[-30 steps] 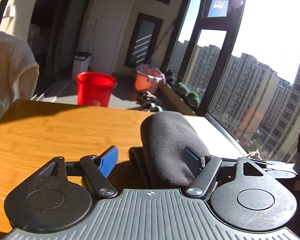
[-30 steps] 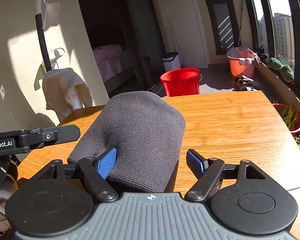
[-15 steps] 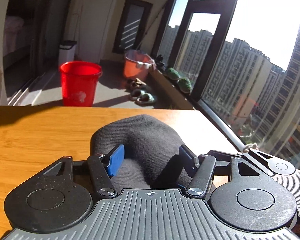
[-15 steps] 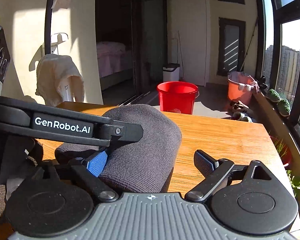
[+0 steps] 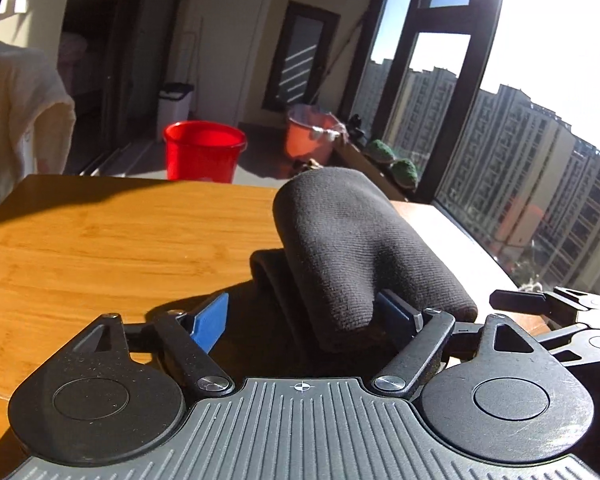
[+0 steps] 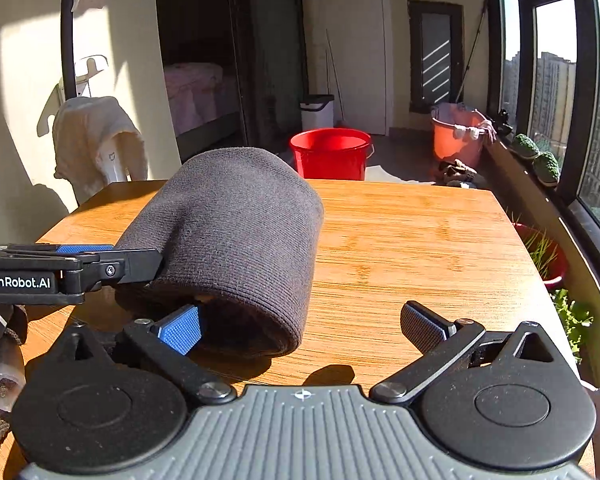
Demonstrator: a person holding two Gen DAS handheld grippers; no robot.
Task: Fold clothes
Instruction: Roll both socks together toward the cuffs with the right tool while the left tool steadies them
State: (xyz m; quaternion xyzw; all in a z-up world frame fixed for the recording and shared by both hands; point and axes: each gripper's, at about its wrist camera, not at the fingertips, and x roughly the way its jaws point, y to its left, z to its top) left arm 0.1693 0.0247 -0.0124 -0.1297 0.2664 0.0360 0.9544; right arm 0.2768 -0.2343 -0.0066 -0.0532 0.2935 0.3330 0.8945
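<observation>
Sunlit wooden table (image 6: 412,240) by tall windows (image 5: 540,160) — a dark knit garment (image 6: 236,232) lies rolled on it.
Left gripper (image 5: 304,316) and right gripper (image 6: 300,324) both gape wide, clamping nothing; a red bucket (image 6: 330,152) stands on the far floor.

Hard sunlight from the windows (image 5: 540,80) at three o'clock, glare blown white; sharp shadows on the table (image 6: 400,240); fisheye-curved edges.
</observation>
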